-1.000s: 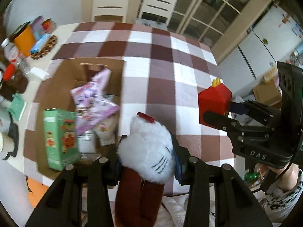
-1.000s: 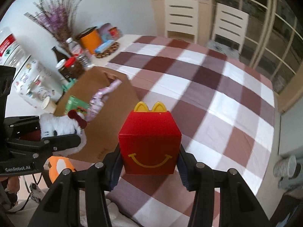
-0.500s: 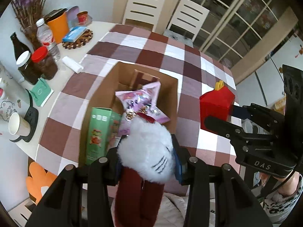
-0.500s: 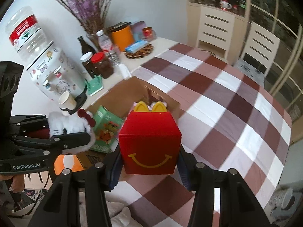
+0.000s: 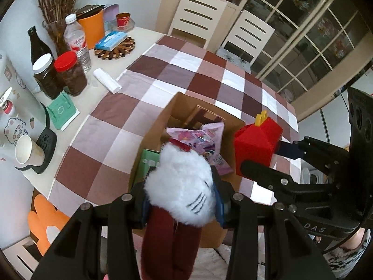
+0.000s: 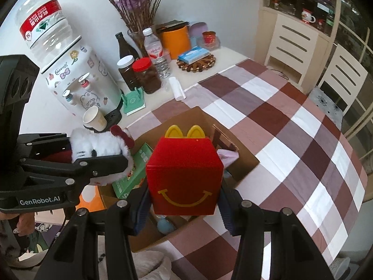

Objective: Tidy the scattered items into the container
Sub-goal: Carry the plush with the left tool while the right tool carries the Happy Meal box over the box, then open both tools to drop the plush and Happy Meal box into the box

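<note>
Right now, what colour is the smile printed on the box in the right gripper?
Yellow, on the red box; the right wrist view shows it best.

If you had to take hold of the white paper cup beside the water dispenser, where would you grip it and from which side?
Grip the white paper cup across its side wall, below the rim, coming from the table side. It leans with its open mouth up, so the round wall gives two opposite faces. The water dispenser stands close behind it, and the drip tray sits under it, which probably rules out other approaches.
</note>
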`<state>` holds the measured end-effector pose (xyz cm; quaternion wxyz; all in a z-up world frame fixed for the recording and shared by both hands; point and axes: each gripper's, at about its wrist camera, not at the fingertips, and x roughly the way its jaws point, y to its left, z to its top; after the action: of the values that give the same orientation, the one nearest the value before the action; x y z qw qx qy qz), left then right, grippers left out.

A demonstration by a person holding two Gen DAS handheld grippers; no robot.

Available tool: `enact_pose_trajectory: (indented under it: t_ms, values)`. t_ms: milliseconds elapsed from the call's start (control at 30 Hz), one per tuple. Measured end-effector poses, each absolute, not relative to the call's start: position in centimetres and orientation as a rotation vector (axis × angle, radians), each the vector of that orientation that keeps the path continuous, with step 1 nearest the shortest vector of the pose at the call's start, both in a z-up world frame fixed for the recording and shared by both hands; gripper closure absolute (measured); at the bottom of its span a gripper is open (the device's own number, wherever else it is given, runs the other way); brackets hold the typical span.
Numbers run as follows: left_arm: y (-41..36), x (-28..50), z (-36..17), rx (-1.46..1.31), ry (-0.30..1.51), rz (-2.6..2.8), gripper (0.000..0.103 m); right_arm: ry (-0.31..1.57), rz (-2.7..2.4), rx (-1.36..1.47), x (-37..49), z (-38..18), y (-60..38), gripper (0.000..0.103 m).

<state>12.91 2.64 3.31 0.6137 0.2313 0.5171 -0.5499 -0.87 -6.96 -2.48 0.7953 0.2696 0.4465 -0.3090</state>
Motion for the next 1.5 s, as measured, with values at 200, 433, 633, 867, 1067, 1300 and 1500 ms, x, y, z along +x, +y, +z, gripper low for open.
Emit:
enact_pose_trajectory:
  t_ms: [200, 433, 633, 867, 1067, 1300, 1500]
  values:
    - [2.1, 13.8, 1.9, 0.538, 1.234, -1.244, 0.06, 0.996, -0.63, 0.598, 0.2, -3.8, -7.5, 0.051]
    - [1.8, 13.5, 0.1, 0.576, 1.282, -1.236, 0.06, 1.037, -0.615, 0.636, 0.5, -5.3, -8.1, 0.051]
    - [1.9, 12.5, -0.9, 0.606, 1.309, -1.246, 0.06, 1.058, -0.614, 0.655, 0.5, -6.2, -8.6, 0.051]
    - [1.7, 12.4, -1.2, 0.621, 1.314, -1.242, 0.06, 1.076, -0.603, 0.665, 0.7, -6.9, -8.9, 0.051]
    - [1.8, 12.5, -1.4, 0.624, 1.318, -1.229, 0.058, 1.095, -0.59, 0.668, 1.0, -7.4, -8.9, 0.051]
    - [2.0, 13.0, -1.5, 0.619, 1.335, -1.217, 0.03, 1.115, -0.601, 0.673, 0.9, -7.4, -9.1, 0.05]
    - [2.4, 13.1, -1.0, 0.628, 1.335, -1.202, 0.02, 1.077, -0.646, 0.687, -0.2, -6.0, -9.2, 0.044]
